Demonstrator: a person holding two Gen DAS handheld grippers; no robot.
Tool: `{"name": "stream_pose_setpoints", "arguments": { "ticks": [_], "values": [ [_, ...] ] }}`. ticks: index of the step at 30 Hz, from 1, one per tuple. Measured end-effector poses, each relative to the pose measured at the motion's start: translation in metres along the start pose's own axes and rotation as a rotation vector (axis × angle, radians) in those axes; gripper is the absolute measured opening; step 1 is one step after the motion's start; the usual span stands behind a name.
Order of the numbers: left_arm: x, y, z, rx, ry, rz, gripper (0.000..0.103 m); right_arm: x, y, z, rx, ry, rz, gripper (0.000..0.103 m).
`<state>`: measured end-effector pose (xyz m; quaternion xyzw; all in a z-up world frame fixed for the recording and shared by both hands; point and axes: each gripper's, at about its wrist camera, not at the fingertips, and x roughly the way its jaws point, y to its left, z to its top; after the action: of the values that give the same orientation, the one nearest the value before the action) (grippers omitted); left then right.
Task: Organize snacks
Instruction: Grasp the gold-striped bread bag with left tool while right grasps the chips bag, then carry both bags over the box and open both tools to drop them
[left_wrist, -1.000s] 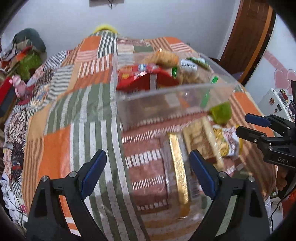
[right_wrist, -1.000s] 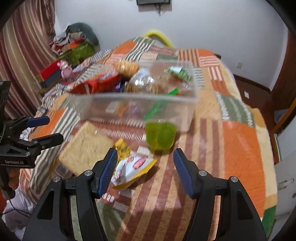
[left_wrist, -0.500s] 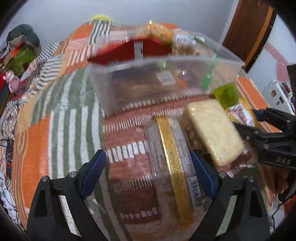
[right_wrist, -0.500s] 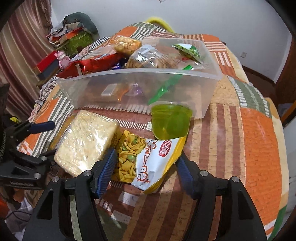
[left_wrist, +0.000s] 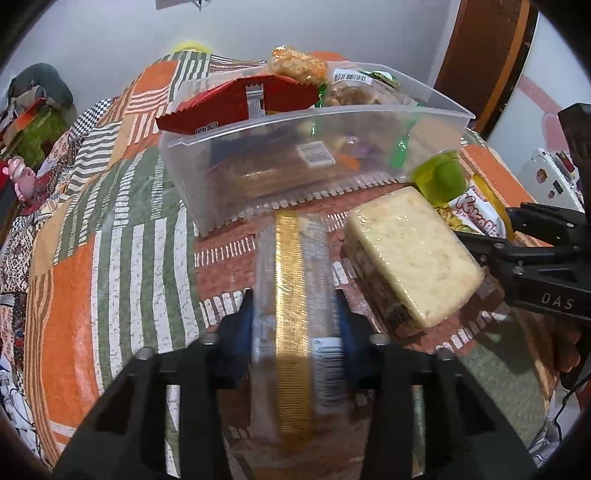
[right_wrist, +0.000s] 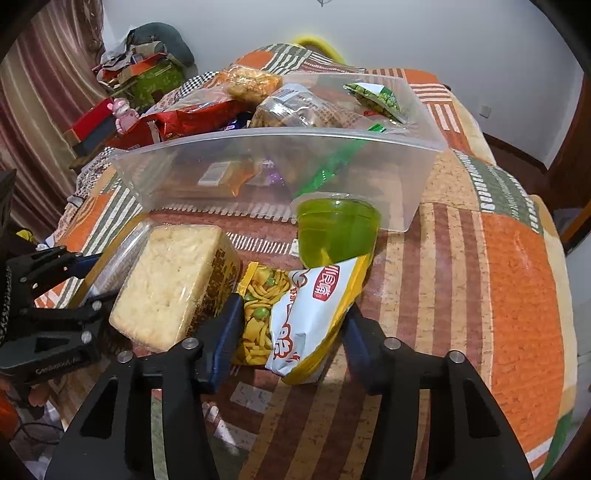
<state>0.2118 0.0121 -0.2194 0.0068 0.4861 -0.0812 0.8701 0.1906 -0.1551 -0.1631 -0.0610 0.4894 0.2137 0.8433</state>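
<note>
A clear packet with a gold strip (left_wrist: 291, 280) lies lengthwise between my left gripper's (left_wrist: 295, 325) blue pads. The jaws are closing and both pads press its sides. My right gripper (right_wrist: 291, 332) is closing too, its pads against a white-and-yellow snack bag (right_wrist: 314, 306). A wrapped pale cracker block (right_wrist: 173, 280) lies just left of that bag, and a green jelly cup (right_wrist: 336, 232) stands behind it. A clear plastic bin (right_wrist: 258, 147) behind them holds several snack packets. The left gripper (right_wrist: 92, 277) shows at the left edge of the right wrist view.
Everything rests on a patchwork bedspread (right_wrist: 498, 277). Clothes and boxes (right_wrist: 147, 74) and a pink toy (right_wrist: 123, 110) lie at the back left by a striped curtain (right_wrist: 44, 110). A wooden door (left_wrist: 480, 55) stands at the far right.
Both grippers have come down closer to the bedspread. The left jaws went from wide to pressing on the gold-strip packet. The right jaws narrowed around the snack bag.
</note>
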Motion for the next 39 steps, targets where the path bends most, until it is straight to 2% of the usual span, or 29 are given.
{"name": "stream_pose_setpoints", "arguments": {
  "ticks": [11,23,33,39],
  "values": [
    [-0.020,0.009,-0.001,-0.017,-0.035,0.001,0.036,-0.015,-0.001,-0.002,-0.006,-0.042,-0.011,0.029],
    [-0.064,0.007,0.007,-0.019,-0.136,0.013,0.035,-0.042,-0.003,0.002,0.003,-0.108,-0.040,0.027],
    [-0.095,0.011,0.044,-0.046,-0.239,0.020,0.035,-0.068,0.001,0.028,0.002,-0.215,-0.047,0.027],
    [-0.100,0.016,0.072,-0.056,-0.288,0.027,0.035,-0.075,0.003,0.047,0.002,-0.259,-0.040,0.027]
  ]
}}
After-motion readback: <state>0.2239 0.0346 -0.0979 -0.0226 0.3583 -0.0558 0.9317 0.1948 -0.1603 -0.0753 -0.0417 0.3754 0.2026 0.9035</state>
